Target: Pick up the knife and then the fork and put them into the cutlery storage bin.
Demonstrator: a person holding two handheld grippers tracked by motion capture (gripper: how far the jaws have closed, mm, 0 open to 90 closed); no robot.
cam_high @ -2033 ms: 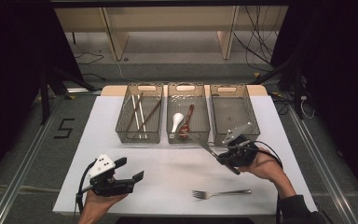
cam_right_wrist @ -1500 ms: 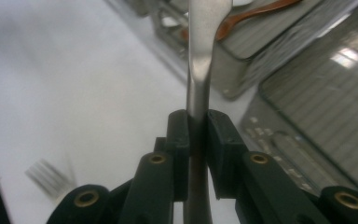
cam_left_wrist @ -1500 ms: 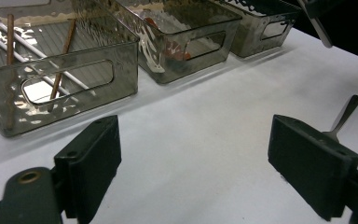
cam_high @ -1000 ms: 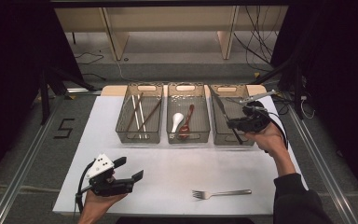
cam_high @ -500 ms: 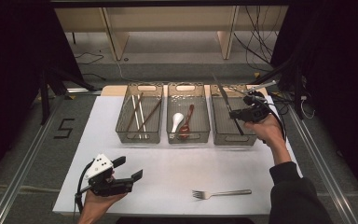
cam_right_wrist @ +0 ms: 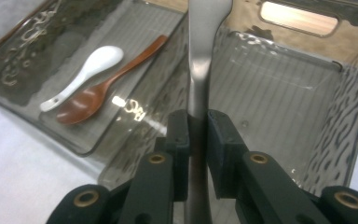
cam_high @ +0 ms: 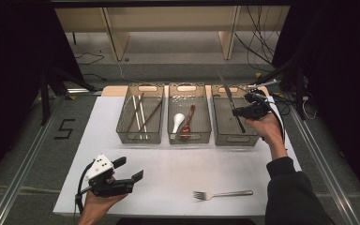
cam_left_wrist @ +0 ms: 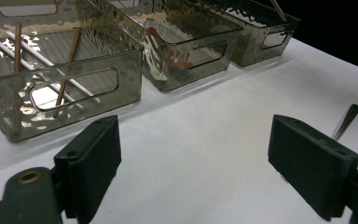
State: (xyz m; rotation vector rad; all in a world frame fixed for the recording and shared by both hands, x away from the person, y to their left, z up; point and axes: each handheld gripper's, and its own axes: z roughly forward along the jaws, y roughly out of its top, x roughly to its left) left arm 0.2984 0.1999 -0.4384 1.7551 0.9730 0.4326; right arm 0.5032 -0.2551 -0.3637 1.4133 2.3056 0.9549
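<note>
My right tongs (cam_high: 243,111) have carried the knife (cam_high: 231,107) up off the worktop (cam_high: 178,164) and across to the right-hand bin (cam_high: 234,136) over the last two seconds; the left tongs (cam_high: 126,171) have stayed put near the front left corner.

The right tongs are pinching the knife across its flat metal body, jaws pressed tight on either side of it, as the right gripper view shows, with the steel running straight up between them (cam_right_wrist: 200,56). From above, the knife's long axis runs roughly front to back along the bin, tilted, one end reaching past the bin's far rim and the other pointing down inside toward its near wall. It hangs over the bin, which looks empty under it, and I cannot tell whether the lower end touches the floor.

So what matters now is down: the bin lies directly beneath, and its long side agrees with the knife.

My left tongs sit spread wide and hold nothing. The fork (cam_high: 222,193) lies on the worktop to their right, handle pointing right, between my two hands but closer to the left one.
</note>
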